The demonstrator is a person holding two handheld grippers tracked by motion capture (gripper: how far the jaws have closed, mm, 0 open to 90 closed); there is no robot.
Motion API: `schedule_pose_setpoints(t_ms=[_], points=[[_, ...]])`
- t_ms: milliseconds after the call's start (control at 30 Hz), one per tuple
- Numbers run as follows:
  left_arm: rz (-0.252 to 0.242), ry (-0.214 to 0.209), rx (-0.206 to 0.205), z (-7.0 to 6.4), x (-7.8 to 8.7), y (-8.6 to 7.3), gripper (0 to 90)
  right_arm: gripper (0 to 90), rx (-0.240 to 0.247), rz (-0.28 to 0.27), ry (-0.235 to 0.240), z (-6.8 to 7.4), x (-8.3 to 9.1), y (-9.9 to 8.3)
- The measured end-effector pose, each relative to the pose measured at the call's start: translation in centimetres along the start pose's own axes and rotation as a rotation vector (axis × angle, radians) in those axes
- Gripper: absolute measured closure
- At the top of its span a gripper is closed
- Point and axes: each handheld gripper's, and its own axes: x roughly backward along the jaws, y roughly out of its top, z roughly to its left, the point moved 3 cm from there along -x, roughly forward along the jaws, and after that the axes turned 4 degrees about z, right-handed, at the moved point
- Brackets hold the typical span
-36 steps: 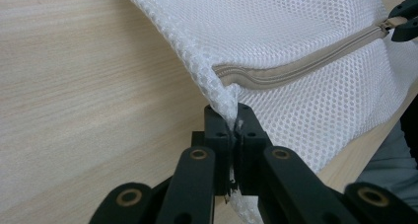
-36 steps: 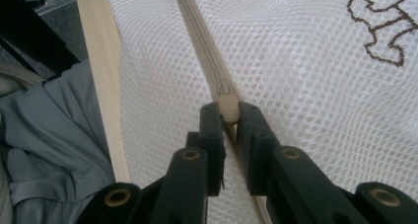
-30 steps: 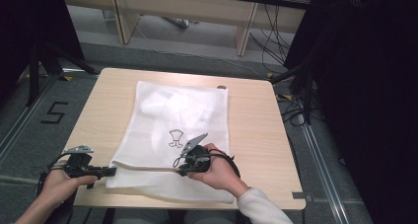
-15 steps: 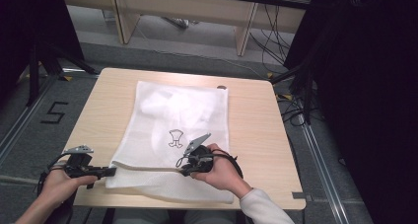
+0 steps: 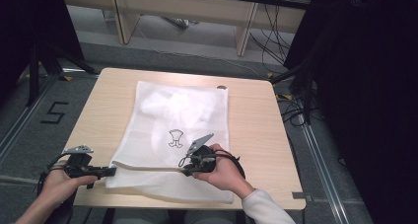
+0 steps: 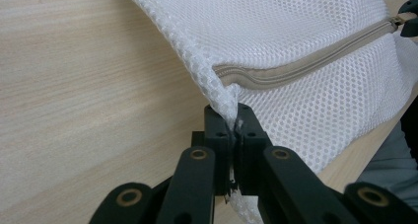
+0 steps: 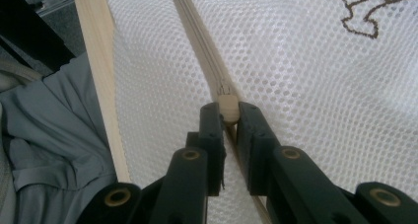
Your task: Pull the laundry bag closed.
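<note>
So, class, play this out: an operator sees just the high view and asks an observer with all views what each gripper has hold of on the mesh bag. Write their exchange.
Operator: What does the left gripper grip?
Observer: Its jaws are shut on the mesh bag corner, just by the end of the zipper.
Operator: And the right gripper?
Observer: It pinches the beige zipper pull between its jaws.
Operator: Which side of the pull is zipped?
Observer: The zipper ahead of the pull looks closed; behind the jaws I cannot tell.
</note>
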Motion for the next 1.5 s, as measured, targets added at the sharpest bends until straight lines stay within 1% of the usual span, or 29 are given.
schedule_pose_setpoints(t_ms=[67,100,133,167,200,300,333,367,433,500,533,567,633,667,700,733,833,967,1100,1133,1167,1200,1233,1267,1333,1367,1400,1467,1500], points=[[0.002,-0.004,0.000,0.0,0.0,0.0,86.1,82.3,-0.007,0.004,-0.003,-0.1,0.1,-0.1],[-0.002,0.002,0.005,-0.1,0.0,0.0,86.0,82.3,-0.010,0.012,-0.018,-0.1,0.2,-0.2],[0.005,-0.007,0.002,0.0,0.0,0.0,86.0,82.3,-0.005,0.010,-0.007,-0.1,0.2,-0.2],[0.003,-0.004,0.003,0.0,0.0,0.0,86.0,82.3,-0.021,0.006,-0.003,-0.1,0.3,-0.3],[0.003,-0.004,0.001,0.0,0.0,0.0,86.1,82.3,-0.004,0.005,-0.007,-0.2,0.3,-0.3],[0.005,-0.004,0.002,0.0,0.0,0.0,86.0,82.3,-0.015,0.007,-0.002,-0.2,0.5,-0.5],[0.003,-0.004,0.002,0.0,0.0,0.0,86.0,82.3,-0.010,0.003,-0.005,-0.3,0.5,-0.5],[0.004,0.000,0.001,0.0,0.0,0.0,86.0,82.3,-0.019,-0.004,0.000,-0.3,0.5,-0.6],[0.004,-0.007,0.004,0.0,0.0,0.0,86.0,82.3,-0.008,-0.004,-0.008,-0.4,0.6,-0.7],[0.003,-0.001,0.003,0.0,0.0,0.0,86.0,82.4,-0.020,0.005,-0.002,-0.4,0.7,-0.8],[0.005,-0.001,0.004,0.0,0.0,0.0,86.0,82.3,-0.017,0.003,-0.004,-0.5,0.8,-0.8],[0.005,0.000,0.002,0.0,0.0,0.0,86.0,82.3,-0.028,0.014,-0.009,-0.4,0.9,-0.9],[0.006,-0.004,0.001,0.0,0.0,0.0,86.0,82.3,-0.029,0.008,-0.005,-0.5,0.9,-1.0],[0.005,0.000,0.000,0.0,0.0,0.0,86.0,82.3,-0.018,-0.003,-0.006,-0.5,0.8,-1.1],[0.005,-0.002,0.006,0.0,0.0,0.0,86.0,82.3,-0.020,0.009,-0.007,-0.5,0.9,-1.1],[0.007,-0.003,0.004,0.0,0.0,0.0,86.0,82.3,-0.012,-0.003,-0.011,-0.6,0.8,-1.1],[0.006,-0.003,0.003,0.0,0.0,0.0,86.1,82.3,-0.020,0.010,-0.008,-0.5,1.0,-1.2],[0.008,0.001,0.000,0.0,0.0,0.0,86.1,82.3,-0.012,0.006,-0.009,-0.7,1.1,-1.4],[0.008,-0.001,0.002,0.0,0.0,0.0,86.0,82.3,-0.029,0.011,-0.005,-0.7,1.2,-1.6],[0.013,0.003,-0.006,0.0,0.0,0.0,86.1,82.3,-0.033,0.013,-0.002,-0.7,1.2,-1.6],[0.008,-0.001,0.005,0.0,-0.1,0.0,86.1,82.4,-0.031,0.017,-0.005,-0.7,1.2,-1.7],[0.007,0.005,0.005,0.0,-0.1,0.0,86.1,82.3,-0.027,0.012,-0.008,-0.8,1.2,-1.7],[0.004,0.008,0.006,0.0,-0.1,0.0,86.1,82.3,-0.033,0.022,-0.006,-0.8,1.3,-1.7],[0.007,-0.004,0.007,0.0,-0.1,0.0,86.1,82.3,-0.025,0.019,-0.009,-0.9,1.3,-1.8],[0.011,0.000,0.000,0.0,0.0,0.0,86.1,82.3,-0.033,0.014,-0.007,-0.9,1.3,-1.9],[0.006,0.004,0.005,0.0,-0.1,0.0,86.1,82.3,-0.029,0.017,-0.012,-0.9,1.4,-2.0],[0.004,0.008,0.006,0.0,-0.1,0.0,86.1,82.3,-0.039,0.018,-0.004,-0.8,1.4,-2.0],[0.007,0.003,0.003,0.0,-0.1,0.0,86.1,82.3,-0.035,0.019,-0.016,-0.9,1.4,-2.2],[0.008,0.010,0.000,0.0,0.0,0.0,86.1,82.3,-0.048,0.013,-0.011,-0.9,1.5,-2.2]])
